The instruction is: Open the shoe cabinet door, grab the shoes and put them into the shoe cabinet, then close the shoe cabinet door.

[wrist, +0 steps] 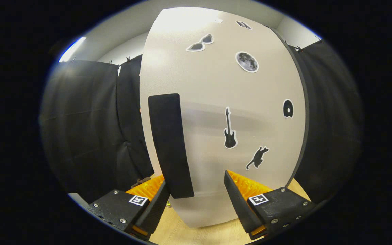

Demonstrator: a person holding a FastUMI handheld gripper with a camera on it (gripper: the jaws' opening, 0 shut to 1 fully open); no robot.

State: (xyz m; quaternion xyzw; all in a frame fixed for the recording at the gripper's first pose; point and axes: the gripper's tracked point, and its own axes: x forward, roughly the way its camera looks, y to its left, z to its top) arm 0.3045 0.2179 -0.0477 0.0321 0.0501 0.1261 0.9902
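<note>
Gripper (pixel 196 200) fingers spread wide, nothing clamped, close to the shoe cabinet door (pixel 223 112). Door fills the space ahead, standing on a wooden floor (pixel 182 233). Its dark vertical handle (pixel 170 146) sits just ahead of the left finger. Guitar sticker (pixel 230 131) and cat sticker (pixel 257 158) beyond the right finger.

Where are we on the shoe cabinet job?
Done: nothing I can confirm; the cabinet door looks shut, its stickered face square to the camera. In hand: the tool is open, fingers apart, with the door's black handle just ahead of the left finger, not gripped. Left: open the door, stow the shoes, close it.
</note>
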